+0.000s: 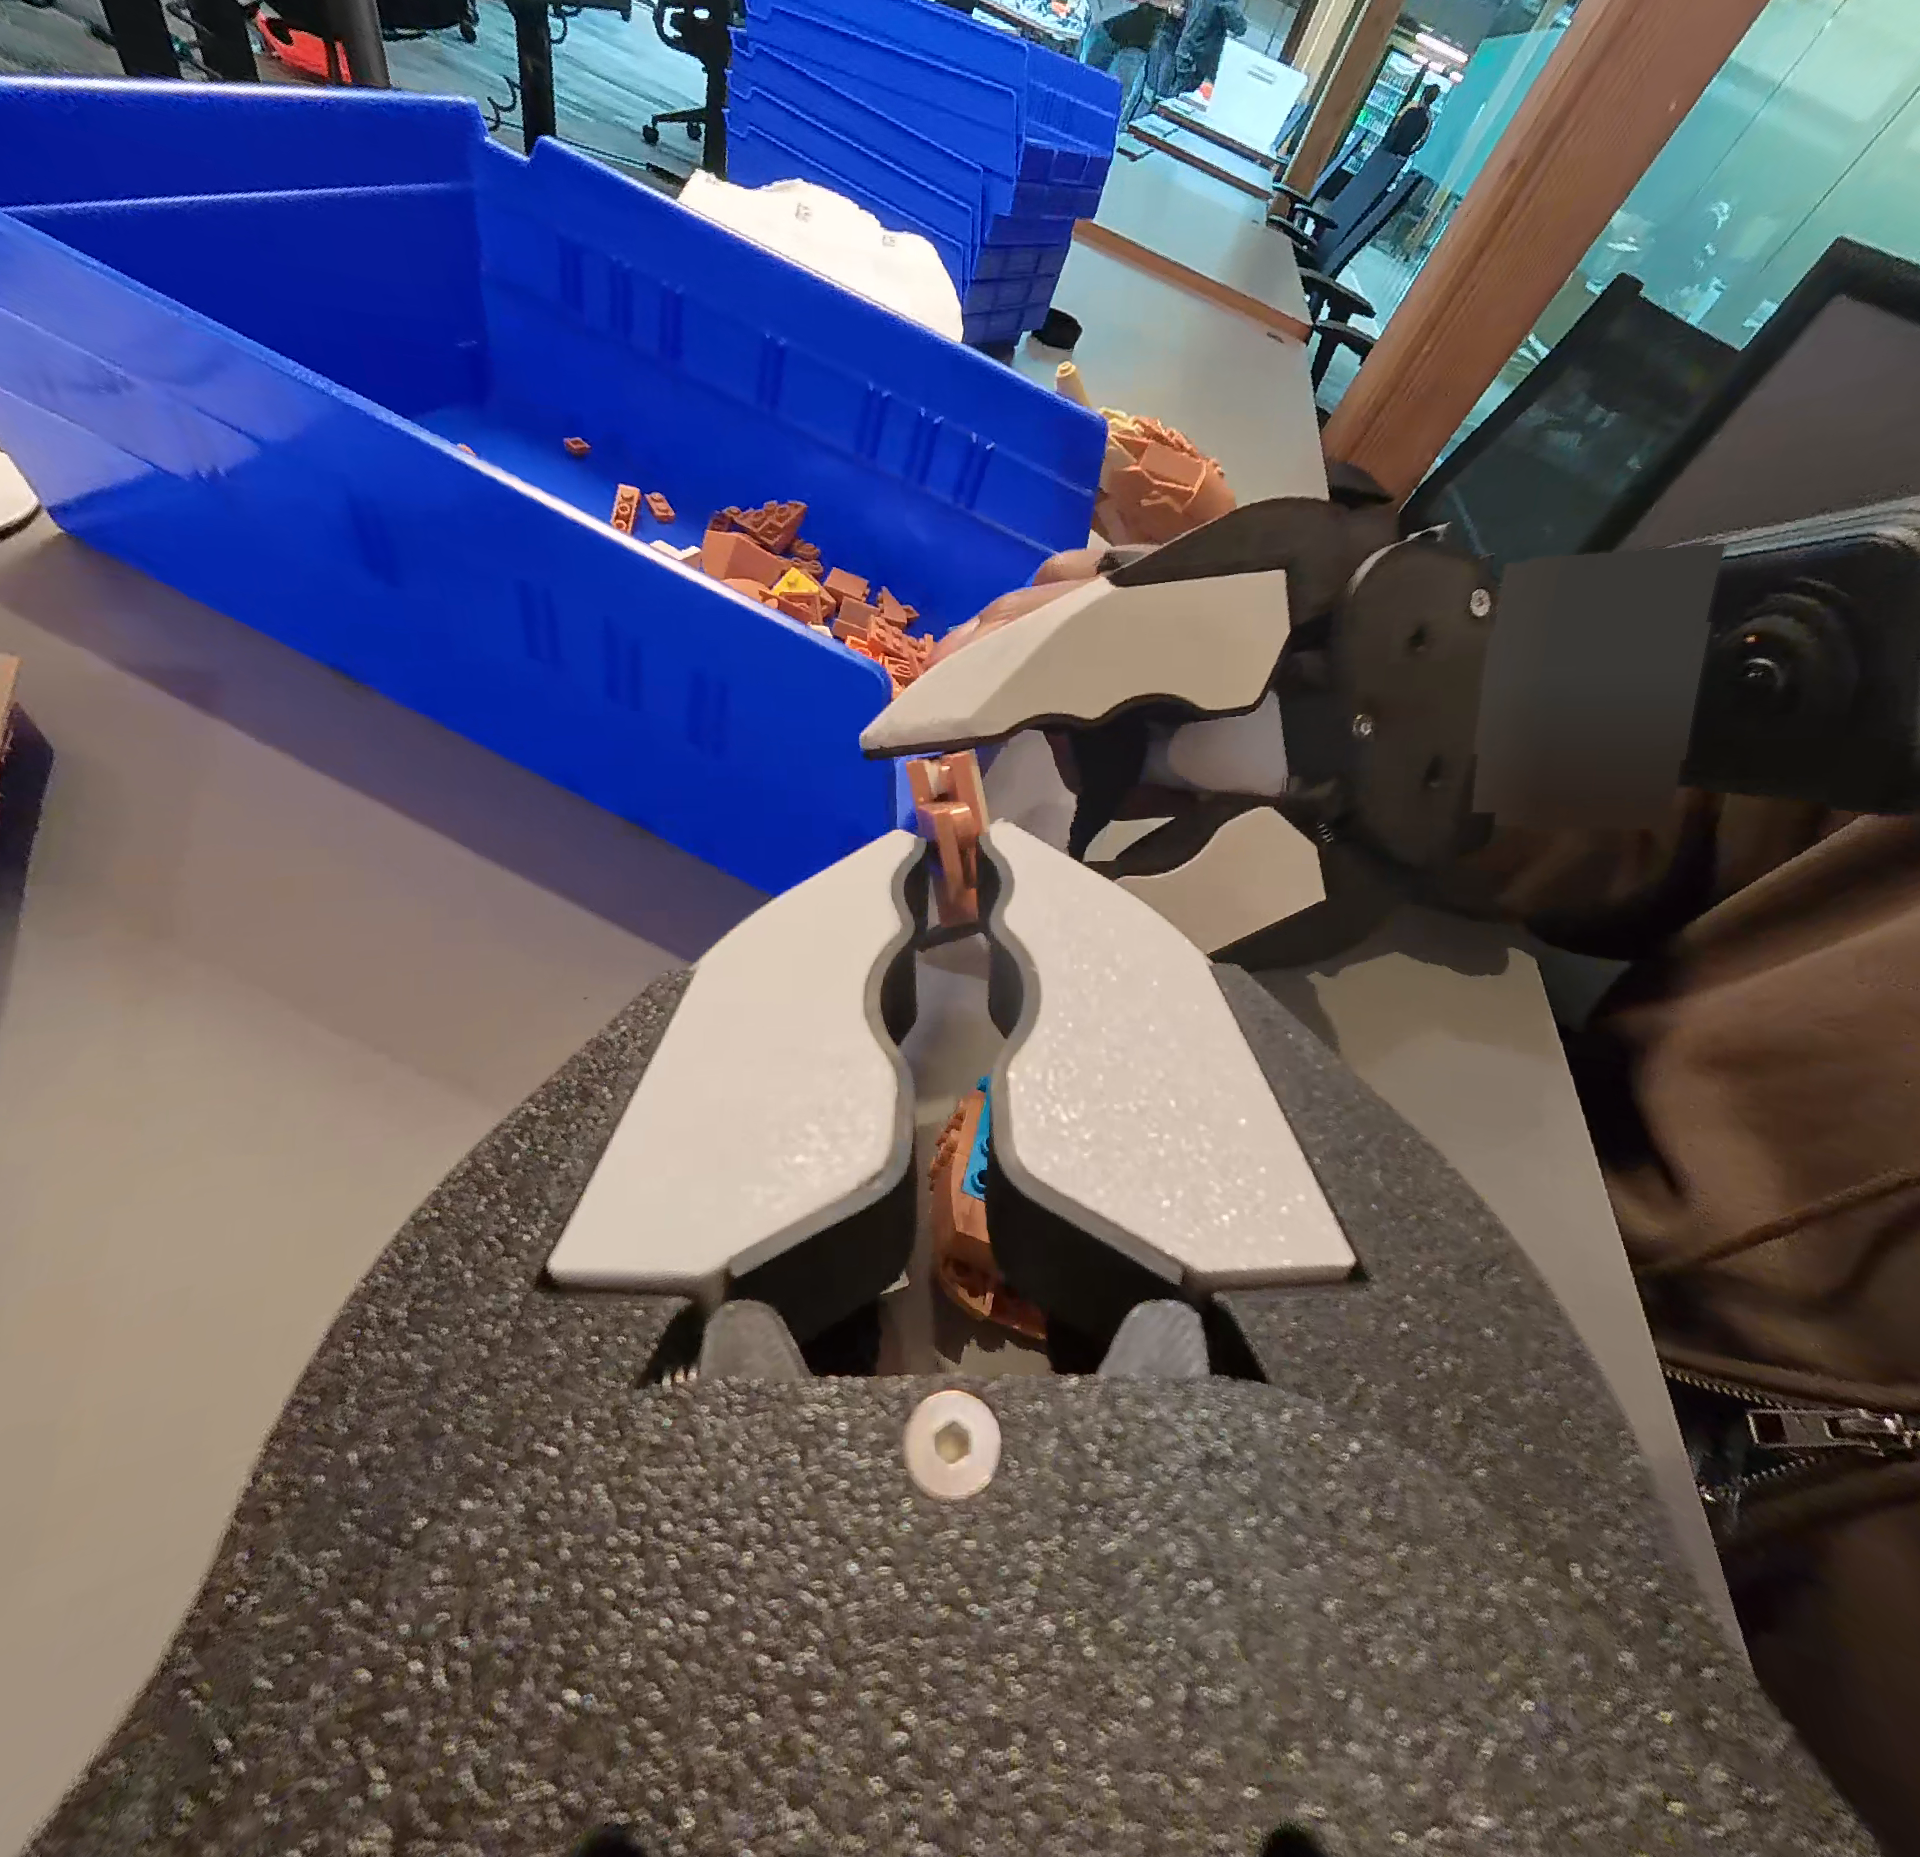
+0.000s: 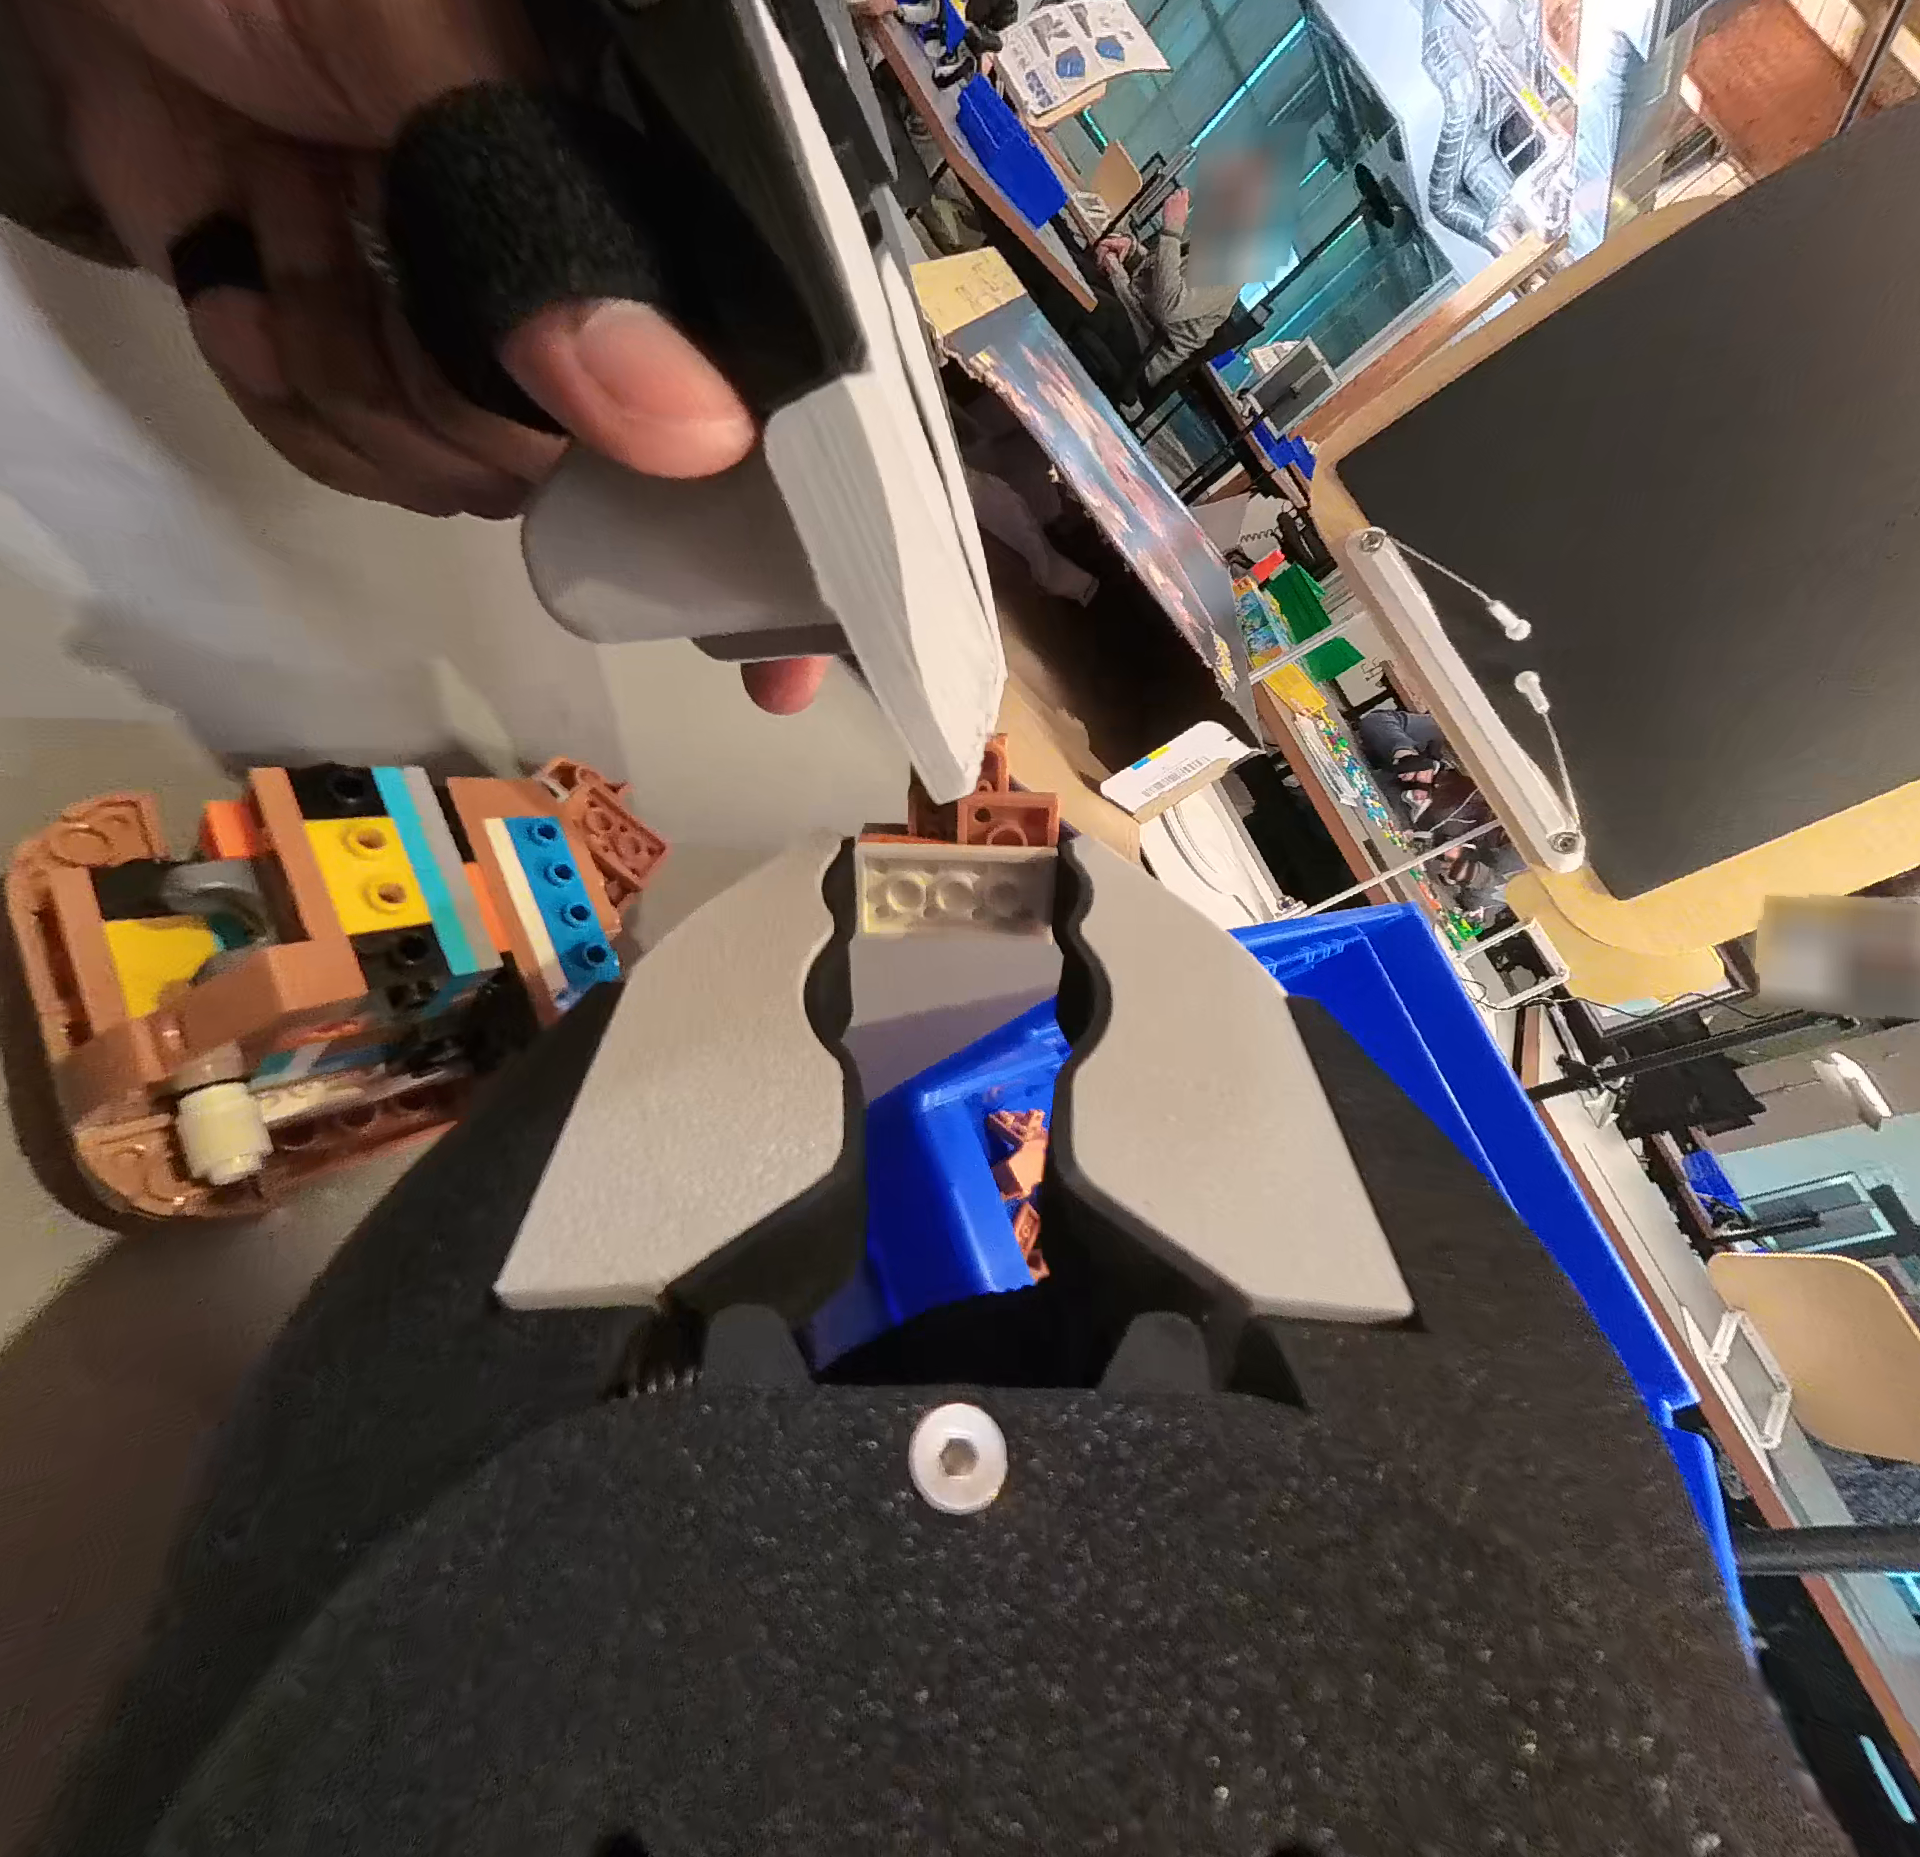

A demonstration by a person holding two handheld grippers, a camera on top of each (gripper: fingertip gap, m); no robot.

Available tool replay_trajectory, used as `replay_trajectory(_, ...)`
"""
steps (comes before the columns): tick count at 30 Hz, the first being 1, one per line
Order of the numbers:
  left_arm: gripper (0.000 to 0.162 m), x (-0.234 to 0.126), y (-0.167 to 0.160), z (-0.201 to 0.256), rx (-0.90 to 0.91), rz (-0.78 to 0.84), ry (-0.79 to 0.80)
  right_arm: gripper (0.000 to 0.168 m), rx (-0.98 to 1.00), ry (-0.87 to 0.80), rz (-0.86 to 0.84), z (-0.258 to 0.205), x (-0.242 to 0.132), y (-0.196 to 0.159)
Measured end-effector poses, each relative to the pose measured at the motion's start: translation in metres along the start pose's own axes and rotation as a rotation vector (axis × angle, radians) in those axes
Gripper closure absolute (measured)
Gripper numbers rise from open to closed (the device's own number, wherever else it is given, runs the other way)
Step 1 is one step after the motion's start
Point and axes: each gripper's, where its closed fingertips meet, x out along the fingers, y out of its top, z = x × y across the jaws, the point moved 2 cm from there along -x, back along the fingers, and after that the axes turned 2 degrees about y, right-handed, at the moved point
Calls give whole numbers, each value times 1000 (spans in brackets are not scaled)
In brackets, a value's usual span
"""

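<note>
A studded brown brick piece [image 1: 951,851] is clamped at centre frame by the left gripper [image 1: 954,857]; its pale plate [image 2: 951,893] is pinched by the right gripper [image 2: 954,898]. A glossy blue bin [image 1: 582,602] is seen upper left.

Brown-and-white brick piece [image 1: 951,841], gripper-pinched [image 1: 956,857]

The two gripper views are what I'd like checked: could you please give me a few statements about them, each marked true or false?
1. The left gripper is shut on a small brown brick piece. True.
2. The right gripper pinches a grey studded plate at its tips. True.
3. The blue bin is empty. False: loose brown and orange bricks lie in it.
4. The two grippers are far apart. False: their tips meet at the same small piece.
5. A partly built brick model lies on the table. True.
</note>
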Motion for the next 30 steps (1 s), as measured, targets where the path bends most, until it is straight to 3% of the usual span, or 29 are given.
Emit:
replay_trajectory(19,152,1,3,1,-47,55,-37,133,-57,-33,35,0,-7,7)
replay_trajectory(26,152,3,8,-2,-27,76,59,126,-166,-94,-43,3,-7,3)
replay_trajectory(30,152,6,6,-1,-17,62,80,134,-198,-121,-60,5,-8,3)
